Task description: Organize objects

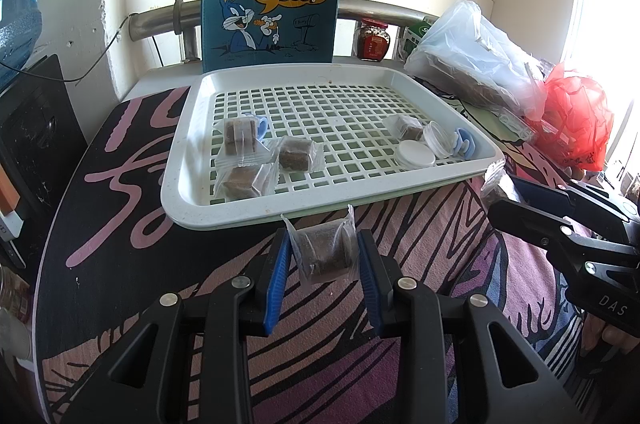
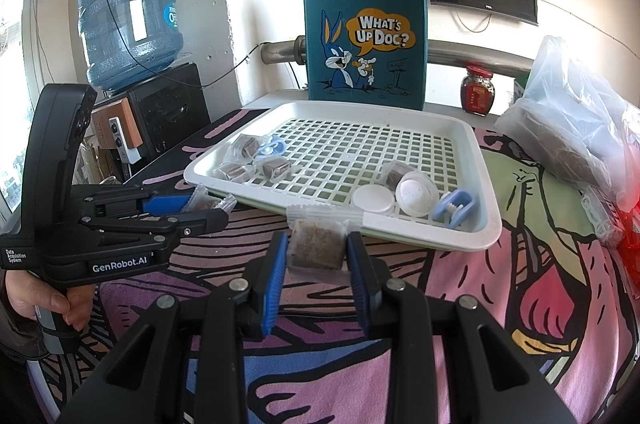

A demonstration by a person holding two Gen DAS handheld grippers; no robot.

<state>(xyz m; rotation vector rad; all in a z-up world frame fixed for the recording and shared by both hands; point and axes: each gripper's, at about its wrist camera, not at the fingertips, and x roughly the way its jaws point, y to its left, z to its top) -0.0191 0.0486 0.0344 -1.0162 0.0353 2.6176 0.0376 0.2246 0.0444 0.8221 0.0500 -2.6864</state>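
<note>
Holding a clear-wrapped brown cube [image 1: 326, 256] between the blue pads of our left gripper [image 1: 322, 264], we are keeping its jaws closed in on the packet, just in front of the near rim of the white slotted plastic tray [image 1: 208, 208]. Our right gripper [image 2: 316, 258] is likewise clamping a second wrapped brown block [image 2: 317, 248] between its pads, at the tray's near edge. Both packets are hanging above the pink and black patterned cloth [image 1: 420, 236] covering the worktop.

We are seeing three wrapped brown cubes [image 1: 256, 160] lying together in the tray's left part, beside a pale blue clip [image 1: 260, 126]. In its right part we are seeing another wrapped cube [image 1: 408, 128], a white round lid [image 1: 416, 154], a small clear round container [image 1: 438, 140] and a second blue clip [image 1: 464, 143].

Behind the tray a teal felt tote bag with a cartoon rabbit [image 1: 276, 0] is standing upright. A red-lidded glass jar [image 1: 372, 40] is standing to its right, near a clear plastic bag [image 1: 472, 56].
</note>
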